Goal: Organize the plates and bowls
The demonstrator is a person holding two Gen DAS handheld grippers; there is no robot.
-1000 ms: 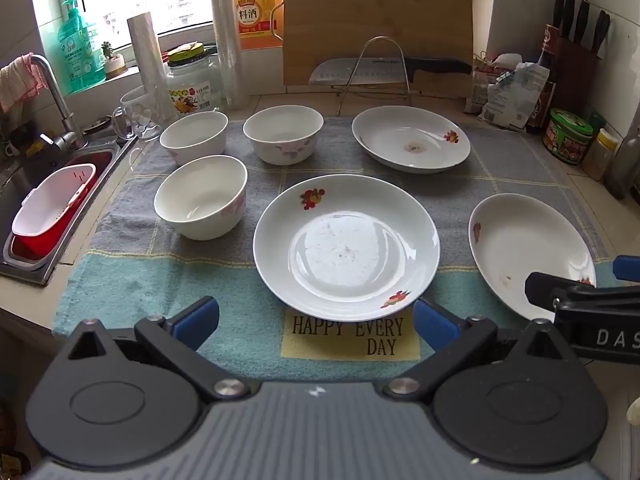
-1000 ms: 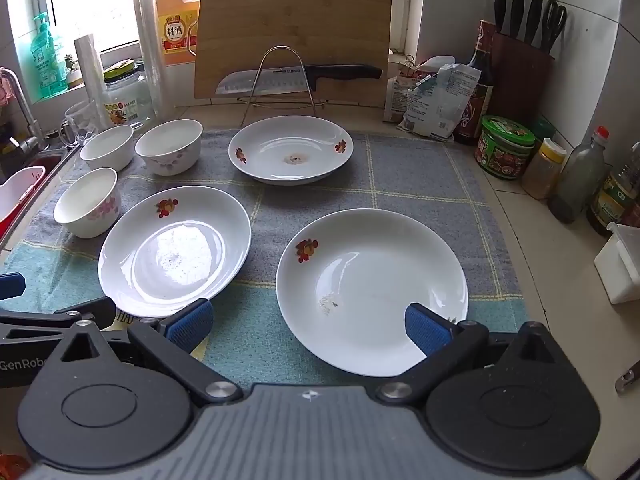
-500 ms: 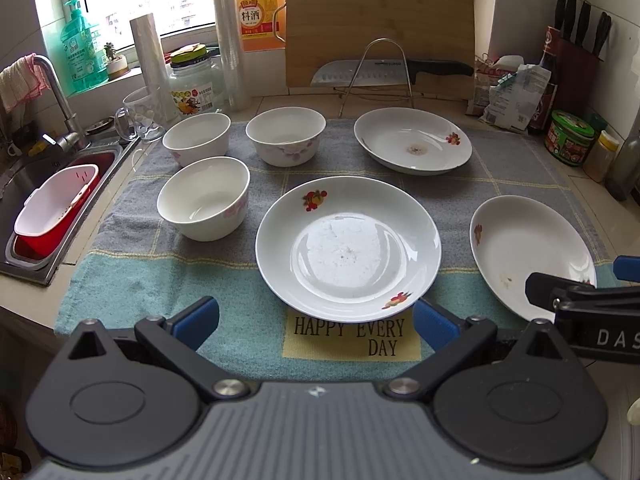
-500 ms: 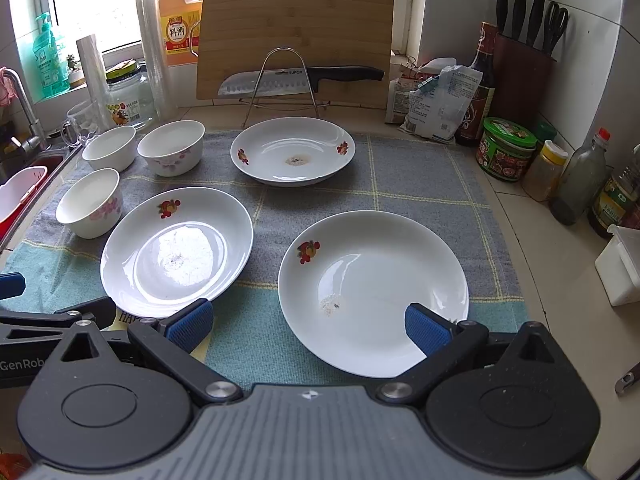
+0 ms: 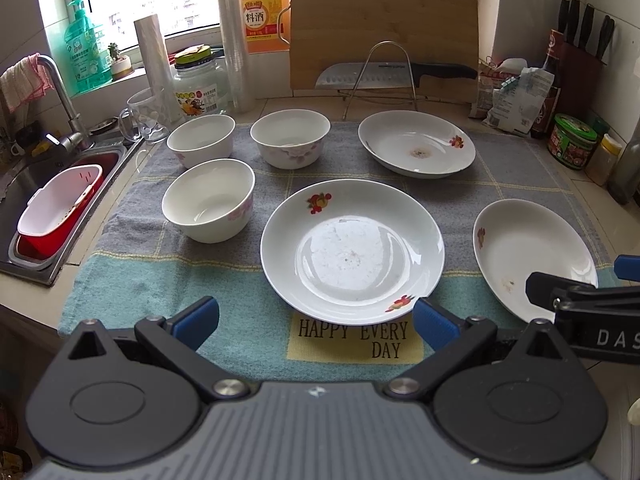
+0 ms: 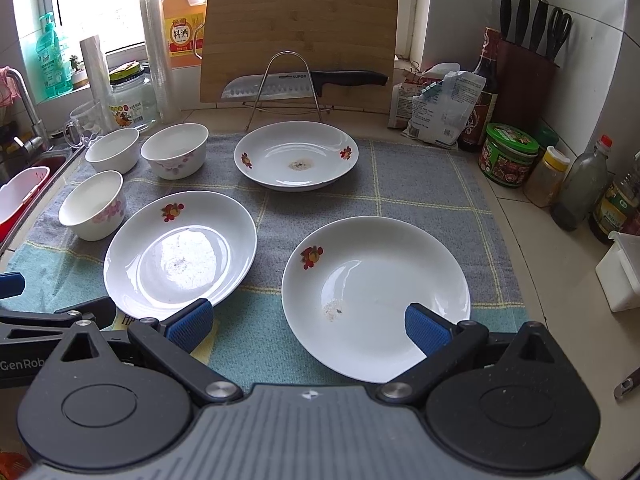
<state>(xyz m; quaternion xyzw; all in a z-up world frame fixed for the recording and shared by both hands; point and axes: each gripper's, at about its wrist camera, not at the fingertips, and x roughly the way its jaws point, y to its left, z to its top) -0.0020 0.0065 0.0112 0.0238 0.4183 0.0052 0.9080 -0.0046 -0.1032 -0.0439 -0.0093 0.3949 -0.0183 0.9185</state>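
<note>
Three white floral plates lie on the towel [image 5: 132, 280]: a middle plate [image 5: 352, 250] [image 6: 180, 254], a right plate [image 5: 534, 252] [image 6: 374, 296], and a far plate [image 5: 416, 144] [image 6: 296, 156]. Three white bowls stand at the left: a near bowl [image 5: 208, 200] [image 6: 93, 205], a back-left bowl [image 5: 201, 140] [image 6: 113, 150] and a back-middle bowl [image 5: 290, 138] [image 6: 175, 151]. My left gripper [image 5: 316, 318] is open at the near rim of the middle plate, holding nothing. My right gripper [image 6: 308, 326] is open over the near edge of the right plate, holding nothing.
A sink [image 5: 52, 200] with a red and white basin lies at the left. A cutting board [image 6: 298, 40] and a knife on a wire rack [image 6: 288, 84] stand at the back. Jars, bottles and a knife block [image 6: 524, 80] line the right side.
Both views have shifted slightly, with the dishes sitting a little lower and to the right in frame. No dish has moved and both grippers stay open.
</note>
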